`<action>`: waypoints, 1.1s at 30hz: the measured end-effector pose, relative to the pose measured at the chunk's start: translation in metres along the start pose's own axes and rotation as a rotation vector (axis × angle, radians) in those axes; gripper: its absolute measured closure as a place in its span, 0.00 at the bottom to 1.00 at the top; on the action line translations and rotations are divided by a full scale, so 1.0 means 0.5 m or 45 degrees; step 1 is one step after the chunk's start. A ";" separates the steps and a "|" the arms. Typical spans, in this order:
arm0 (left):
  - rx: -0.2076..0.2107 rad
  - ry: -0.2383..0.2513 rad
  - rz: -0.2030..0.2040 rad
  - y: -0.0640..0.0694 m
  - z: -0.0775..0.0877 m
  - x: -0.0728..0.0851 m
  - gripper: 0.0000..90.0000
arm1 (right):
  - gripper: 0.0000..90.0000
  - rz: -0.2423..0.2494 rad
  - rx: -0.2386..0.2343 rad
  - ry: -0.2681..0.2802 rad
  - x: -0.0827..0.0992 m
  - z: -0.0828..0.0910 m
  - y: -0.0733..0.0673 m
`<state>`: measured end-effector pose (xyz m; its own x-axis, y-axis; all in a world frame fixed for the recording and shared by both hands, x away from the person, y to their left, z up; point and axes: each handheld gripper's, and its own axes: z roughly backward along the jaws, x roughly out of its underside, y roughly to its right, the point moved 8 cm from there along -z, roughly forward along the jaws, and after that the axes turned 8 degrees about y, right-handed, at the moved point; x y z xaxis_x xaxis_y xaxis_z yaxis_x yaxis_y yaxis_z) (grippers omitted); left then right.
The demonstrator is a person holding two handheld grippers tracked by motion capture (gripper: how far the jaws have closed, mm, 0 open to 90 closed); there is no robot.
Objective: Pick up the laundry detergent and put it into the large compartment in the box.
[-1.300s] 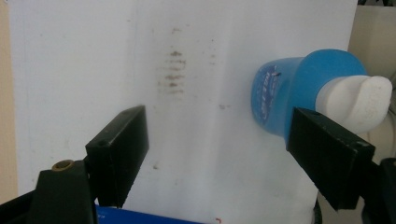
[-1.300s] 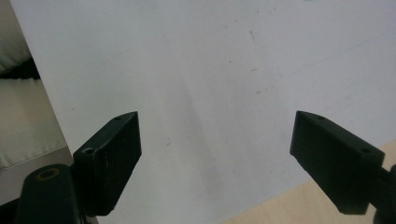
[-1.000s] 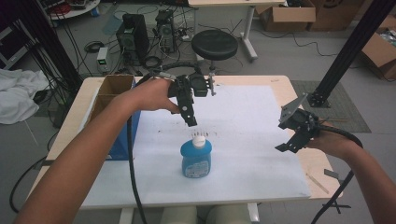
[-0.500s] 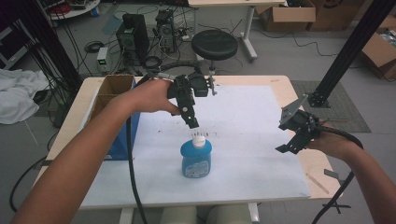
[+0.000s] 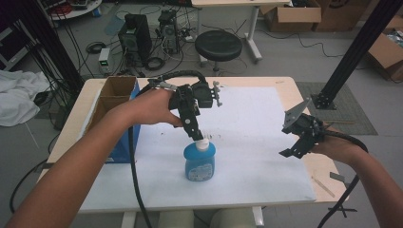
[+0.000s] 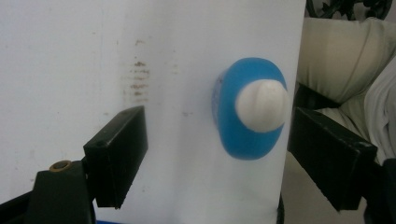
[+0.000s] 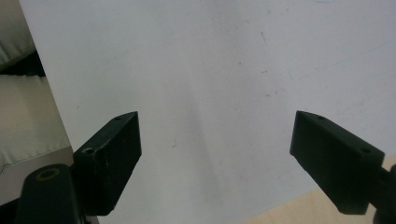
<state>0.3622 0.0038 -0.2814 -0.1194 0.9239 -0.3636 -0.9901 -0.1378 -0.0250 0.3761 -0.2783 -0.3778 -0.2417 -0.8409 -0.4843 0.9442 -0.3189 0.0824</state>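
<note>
A blue bottle (image 5: 200,162) with a white cap (image 6: 261,105) is stood upright on the white sheet (image 5: 252,123), directly beneath the left gripper (image 5: 198,137). Its jaws are spread wide, the cap lying close to one jaw. The right gripper (image 5: 297,145), likewise held open, is kept well apart over bare sheet near the table (image 5: 285,85) edge.

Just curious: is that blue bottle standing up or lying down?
Standing upright. The blue bottle rests on its base, white cap on top; the left gripper view looks down onto the cap.
</note>
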 end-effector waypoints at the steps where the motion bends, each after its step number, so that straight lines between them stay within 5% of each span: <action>1: 0.002 0.005 -0.005 0.002 0.000 0.000 0.23 | 0.18 0.001 0.001 0.002 -0.001 0.001 0.000; 20: 0.030 -0.015 -0.024 0.052 -0.036 -0.004 0.22 | 0.18 0.014 0.006 0.006 0.003 0.001 -0.008; 33: 0.041 -0.065 -0.022 0.059 -0.078 0.001 0.22 | 0.18 0.022 0.001 0.002 0.000 -0.005 -0.011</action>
<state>0.3360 -0.0135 -0.3185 -0.1054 0.9432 -0.3150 -0.9938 -0.1111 -0.0003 0.3714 -0.2755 -0.3807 -0.2252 -0.8455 -0.4842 0.9480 -0.3048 0.0913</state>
